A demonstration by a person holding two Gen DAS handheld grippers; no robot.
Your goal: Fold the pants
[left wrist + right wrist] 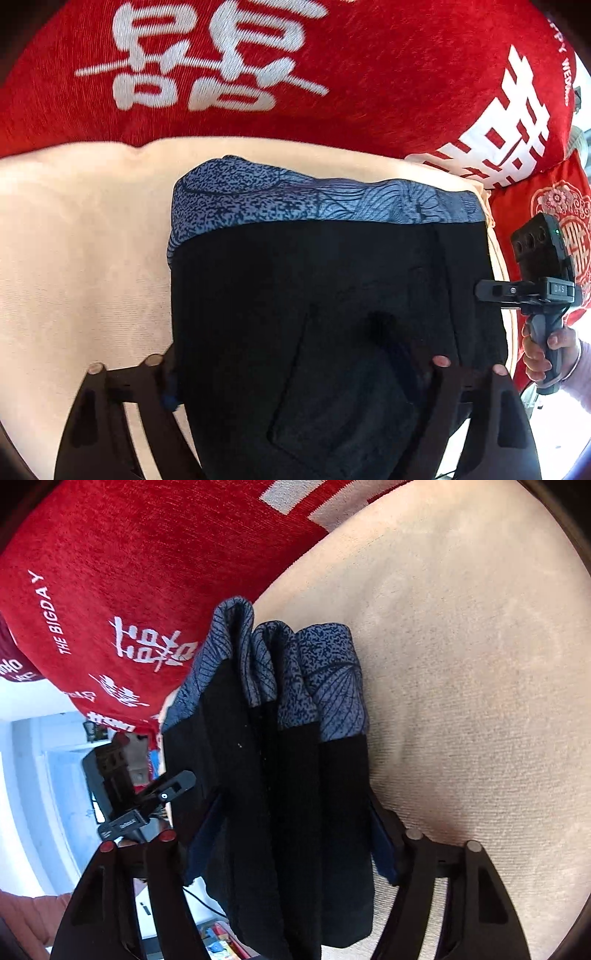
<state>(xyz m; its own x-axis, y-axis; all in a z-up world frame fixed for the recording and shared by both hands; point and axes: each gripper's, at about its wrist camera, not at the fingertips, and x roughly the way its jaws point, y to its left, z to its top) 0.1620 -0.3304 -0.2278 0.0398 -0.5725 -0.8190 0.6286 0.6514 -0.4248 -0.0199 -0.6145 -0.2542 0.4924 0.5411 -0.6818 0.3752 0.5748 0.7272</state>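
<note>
Folded black pants on beige cushion, spanning left gripper fingers; right gripper likewise straddling; both parted wide, grip uncertain

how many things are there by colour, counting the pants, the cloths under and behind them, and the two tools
Black with blue patterned hems: 1, the pants
Red with white characters: 1, the red cloth
Beige: 1, the beige cover
Black: 2, the left tool and the right tool
Total: 5
</note>
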